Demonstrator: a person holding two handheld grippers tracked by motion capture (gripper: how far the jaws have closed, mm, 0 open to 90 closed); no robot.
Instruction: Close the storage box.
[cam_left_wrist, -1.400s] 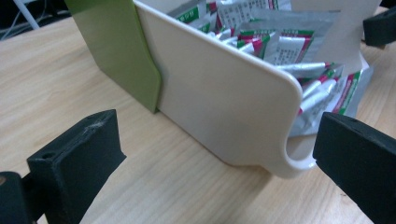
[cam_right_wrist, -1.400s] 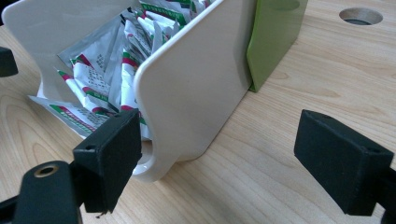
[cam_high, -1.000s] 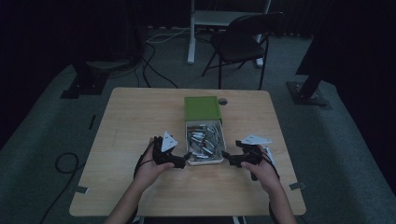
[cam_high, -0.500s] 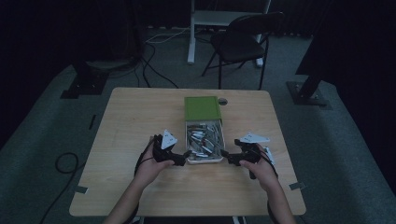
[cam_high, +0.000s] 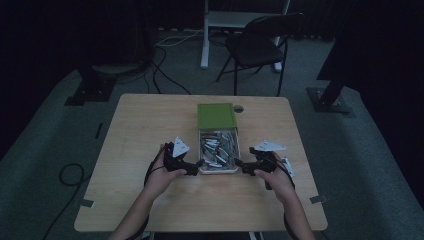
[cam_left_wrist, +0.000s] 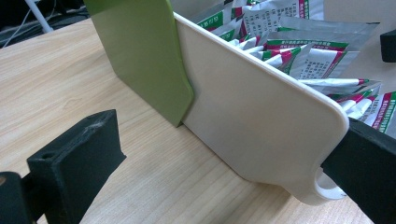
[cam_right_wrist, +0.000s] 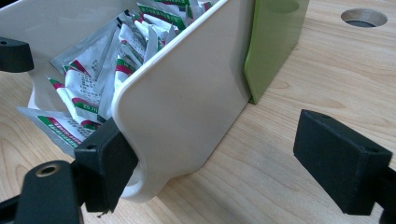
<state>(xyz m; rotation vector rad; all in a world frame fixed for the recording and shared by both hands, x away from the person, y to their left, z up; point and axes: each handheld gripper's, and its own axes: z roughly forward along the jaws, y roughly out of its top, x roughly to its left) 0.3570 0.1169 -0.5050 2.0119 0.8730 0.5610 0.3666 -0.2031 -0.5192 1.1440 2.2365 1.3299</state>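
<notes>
A white plastic drawer-like tray (cam_high: 218, 169), filled with silver foil sachets printed in green and red (cam_high: 218, 146), sits at the middle of the pale wooden table (cam_high: 140, 125), its far end still sheathed in a green plastic sleeve (cam_high: 216, 116). The left gripper (cam_high: 196, 167) and right gripper (cam_high: 241, 165) meet the tray's two near corners from opposite sides, a symmetric placement that would let the tray be steadied or drawn squarely rather than skewed. In the left gripper view, one jaw presses the corner of the tray's side wall (cam_left_wrist: 261, 116) while the other stands well apart over bare wood; the right gripper view mirrors this. Both grippers are therefore spread wide, bracing rather than clamping. The sleeve (cam_right_wrist: 275, 42) rests on the table, presumably anchoring the far end.
</notes>
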